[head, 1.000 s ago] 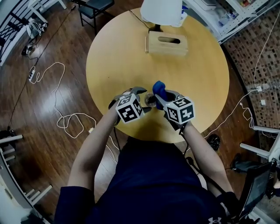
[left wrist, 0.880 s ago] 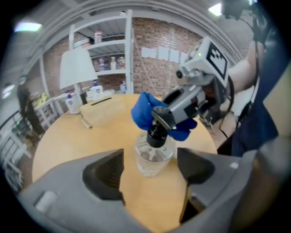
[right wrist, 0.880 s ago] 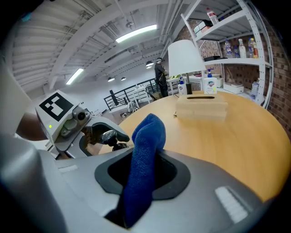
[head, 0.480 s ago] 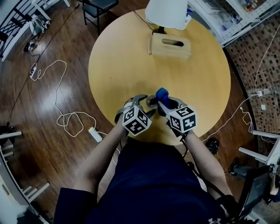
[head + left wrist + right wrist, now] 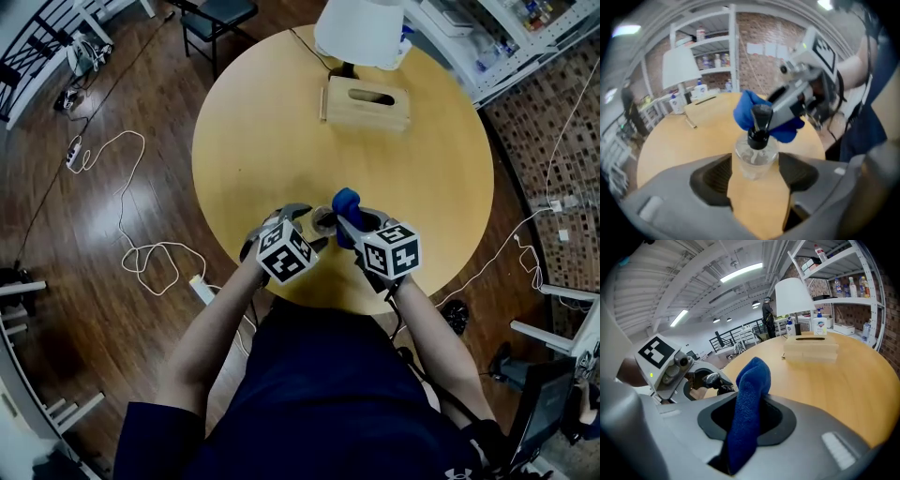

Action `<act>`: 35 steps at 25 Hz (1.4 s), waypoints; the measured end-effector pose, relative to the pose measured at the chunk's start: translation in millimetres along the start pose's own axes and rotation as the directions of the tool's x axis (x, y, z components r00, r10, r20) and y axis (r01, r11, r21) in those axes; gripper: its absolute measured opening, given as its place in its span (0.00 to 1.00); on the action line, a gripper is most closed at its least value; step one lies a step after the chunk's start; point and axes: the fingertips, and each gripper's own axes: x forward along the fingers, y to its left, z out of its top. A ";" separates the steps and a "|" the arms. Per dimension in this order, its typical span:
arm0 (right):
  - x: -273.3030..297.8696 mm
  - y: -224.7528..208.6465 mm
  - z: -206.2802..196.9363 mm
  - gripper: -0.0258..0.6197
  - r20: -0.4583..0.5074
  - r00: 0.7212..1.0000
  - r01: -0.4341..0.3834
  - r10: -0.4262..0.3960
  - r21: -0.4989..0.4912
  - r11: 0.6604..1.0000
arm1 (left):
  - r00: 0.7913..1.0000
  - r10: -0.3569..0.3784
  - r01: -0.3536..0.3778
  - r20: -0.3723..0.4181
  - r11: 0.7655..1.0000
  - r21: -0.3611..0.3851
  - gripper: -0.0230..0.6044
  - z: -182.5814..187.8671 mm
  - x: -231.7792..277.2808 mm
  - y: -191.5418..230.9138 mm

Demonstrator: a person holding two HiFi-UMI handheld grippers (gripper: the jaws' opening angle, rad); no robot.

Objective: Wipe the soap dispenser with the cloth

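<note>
Table: round wooden top. The work sits at its near edge, as it did a second ago.
Lamp: at the far edge, unmoved and well apart from the work.
Tissue box: just nearer than the lamp, and also unmoved.
Left gripper: it has rolled a little over the last second, and its jaws have drawn in slightly. The pads now look seated against both sides of the bottle, grasping it. That probably means the hold has been reset and the bottle is steadied for rubbing.
Right gripper: on the right, with no shift to be seen. It is clenched on the cloth, which stands up out of the jaws.
Cloth: blue, folded into a thick pad. Its free end lies against the far-right side of the pump, about where it was before.
Soap dispenser: a small clear bottle, upright on the table at the near edge between the two grippers.
Pump: a dark head and collar, with the cloth touching it. By my judgement the wiping is on the top part, and the glass body below is yet to be done.
</note>
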 end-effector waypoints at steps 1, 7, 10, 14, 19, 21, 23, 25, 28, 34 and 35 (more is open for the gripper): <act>-3.3 1.3 -3.7 0.18 0.003 1.000 0.000 0.000 0.005 1.000 | 0.998 0.023 -0.018 0.054 0.996 -0.085 0.54 4.8 -3.8 -2.1; -15.8 11.5 -28.8 0.18 -0.064 0.998 -0.007 0.002 -0.080 0.997 | 0.991 0.131 -0.131 0.010 0.983 0.132 0.55 5.3 6.5 -2.0; -13.4 6.9 -26.8 0.18 -0.105 0.994 0.002 -0.021 -0.174 0.985 | 0.995 0.091 -0.075 -0.038 0.946 0.316 0.54 5.8 11.3 -0.2; -0.2 0.8 -7.6 0.19 -0.128 0.992 -0.019 -0.007 -0.207 0.978 | 0.994 -0.028 0.071 -0.103 0.890 0.450 0.53 5.9 13.4 3.3; 2.7 0.3 -3.3 0.19 -0.123 0.992 -0.048 0.029 -0.152 0.987 | 0.987 -0.078 0.136 -0.144 0.876 0.463 0.54 4.4 12.4 6.5; -1.9 2.0 -9.1 0.18 -0.111 0.993 -0.047 0.033 -0.120 0.992 | 0.995 -0.059 0.081 -0.079 0.943 0.323 0.54 4.4 9.6 7.7; -6.8 6.1 -17.6 0.18 -0.125 0.992 -0.047 0.032 -0.120 0.992 | 1.000 -0.015 0.015 -0.002 0.985 0.173 0.55 5.3 3.8 8.2; -10.8 11.2 -25.6 0.18 -0.150 0.988 -0.050 0.027 -0.152 0.987 | 0.998 0.045 -0.048 0.034 0.992 0.120 0.55 8.3 0.4 8.1; -13.8 14.4 -28.5 0.19 -0.168 0.985 -0.056 0.023 -0.193 0.980 | 0.996 0.089 -0.090 0.012 0.978 0.186 0.55 13.1 7.6 6.9; -3.1 0.4 -13.9 0.19 -0.200 0.980 -0.053 0.007 -0.228 0.972 | 0.995 -0.014 0.053 -0.096 0.904 0.423 0.53 10.4 16.1 3.3; -0.7 -1.1 -10.4 0.19 -0.200 0.980 -0.058 0.013 -0.220 0.974 | 0.991 -0.042 0.097 -0.126 0.878 0.468 0.53 9.1 15.7 2.8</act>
